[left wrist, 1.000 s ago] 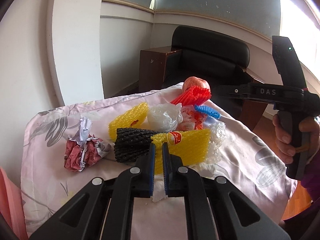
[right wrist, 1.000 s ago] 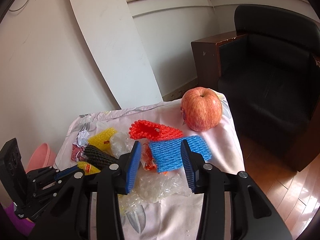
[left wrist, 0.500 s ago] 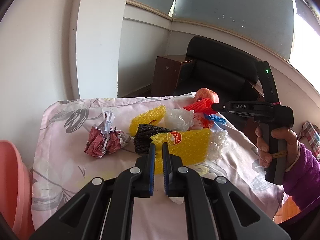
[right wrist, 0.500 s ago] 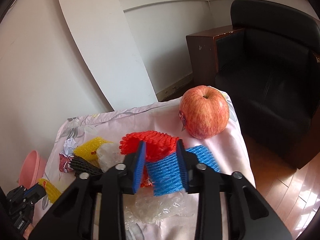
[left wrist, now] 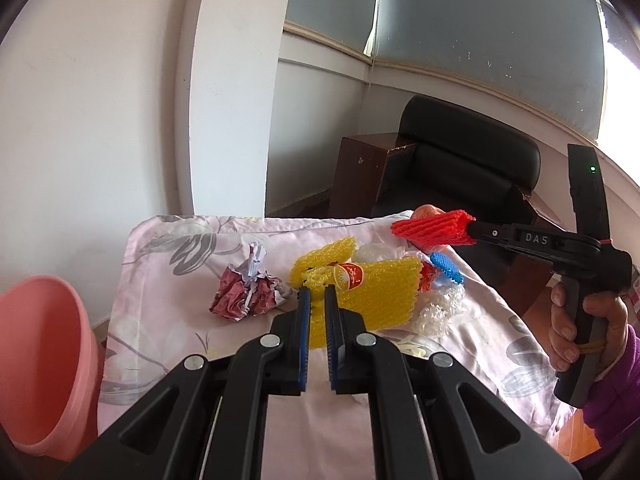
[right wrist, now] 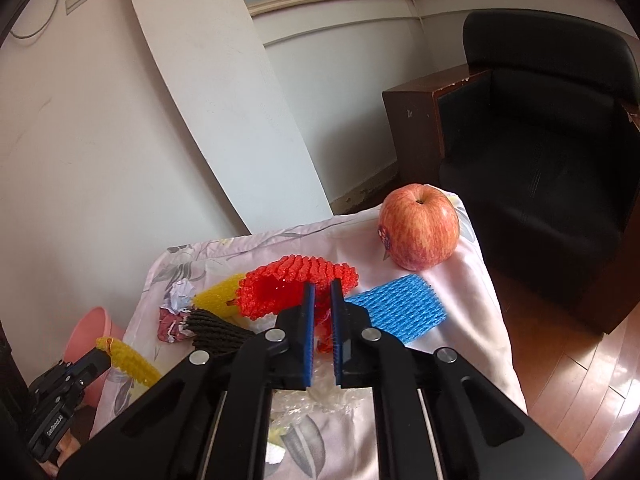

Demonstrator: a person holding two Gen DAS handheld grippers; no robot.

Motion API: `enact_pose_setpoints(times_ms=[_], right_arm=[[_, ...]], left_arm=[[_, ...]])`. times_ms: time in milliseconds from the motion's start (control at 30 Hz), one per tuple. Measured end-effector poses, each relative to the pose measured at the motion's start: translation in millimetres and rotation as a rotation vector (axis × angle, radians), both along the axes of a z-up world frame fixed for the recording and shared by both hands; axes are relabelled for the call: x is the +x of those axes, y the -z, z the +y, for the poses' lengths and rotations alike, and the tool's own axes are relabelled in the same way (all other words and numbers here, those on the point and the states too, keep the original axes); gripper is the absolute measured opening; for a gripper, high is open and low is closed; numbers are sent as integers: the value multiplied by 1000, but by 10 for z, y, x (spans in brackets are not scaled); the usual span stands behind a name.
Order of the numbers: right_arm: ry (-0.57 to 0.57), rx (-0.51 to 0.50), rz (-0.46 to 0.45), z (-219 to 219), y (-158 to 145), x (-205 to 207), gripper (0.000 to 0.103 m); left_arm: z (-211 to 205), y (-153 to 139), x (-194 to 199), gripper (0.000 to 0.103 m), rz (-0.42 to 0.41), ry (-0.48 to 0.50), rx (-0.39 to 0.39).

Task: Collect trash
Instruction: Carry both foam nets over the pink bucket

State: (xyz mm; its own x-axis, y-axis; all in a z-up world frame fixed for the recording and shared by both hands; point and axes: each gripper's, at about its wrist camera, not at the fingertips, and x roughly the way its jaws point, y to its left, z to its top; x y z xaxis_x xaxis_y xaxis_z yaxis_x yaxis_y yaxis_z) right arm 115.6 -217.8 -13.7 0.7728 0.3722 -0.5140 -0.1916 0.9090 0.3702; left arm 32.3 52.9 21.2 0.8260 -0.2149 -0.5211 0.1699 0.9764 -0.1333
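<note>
My left gripper (left wrist: pixel 314 294) is shut on a yellow foam net (left wrist: pixel 372 296) and holds it above the table; it also shows in the right wrist view (right wrist: pixel 128 358). My right gripper (right wrist: pixel 322 290) is shut on a red foam net (right wrist: pixel 288 286), lifted off the table; it also shows in the left wrist view (left wrist: pixel 432 230). A blue foam net (right wrist: pixel 400 308), a black foam net (right wrist: pixel 216 330), another yellow net (right wrist: pixel 218 296), a crumpled red-and-white wrapper (left wrist: pixel 246 294) and clear plastic wrap (left wrist: pixel 438 312) lie on the pink floral cloth (left wrist: pixel 168 320).
A red apple (right wrist: pixel 418 228) stands at the far right corner of the table. A pink bin (left wrist: pixel 40 364) stands on the floor left of the table. A black armchair (right wrist: pixel 548 152) and a brown side cabinet (right wrist: pixel 412 128) are behind the table.
My right gripper shut on the red net and lifted it. My left gripper lifted the yellow net and drew back left, bringing the pink bin into view.
</note>
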Motion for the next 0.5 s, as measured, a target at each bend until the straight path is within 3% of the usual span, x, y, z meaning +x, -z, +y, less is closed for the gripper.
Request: enact_pose_setpoints(times_ms=[500], right_arm=[[-128,-46,-126,442,-384,-647,8]], left_arm=[[195,-233,-527,6,-51,-104,-1]])
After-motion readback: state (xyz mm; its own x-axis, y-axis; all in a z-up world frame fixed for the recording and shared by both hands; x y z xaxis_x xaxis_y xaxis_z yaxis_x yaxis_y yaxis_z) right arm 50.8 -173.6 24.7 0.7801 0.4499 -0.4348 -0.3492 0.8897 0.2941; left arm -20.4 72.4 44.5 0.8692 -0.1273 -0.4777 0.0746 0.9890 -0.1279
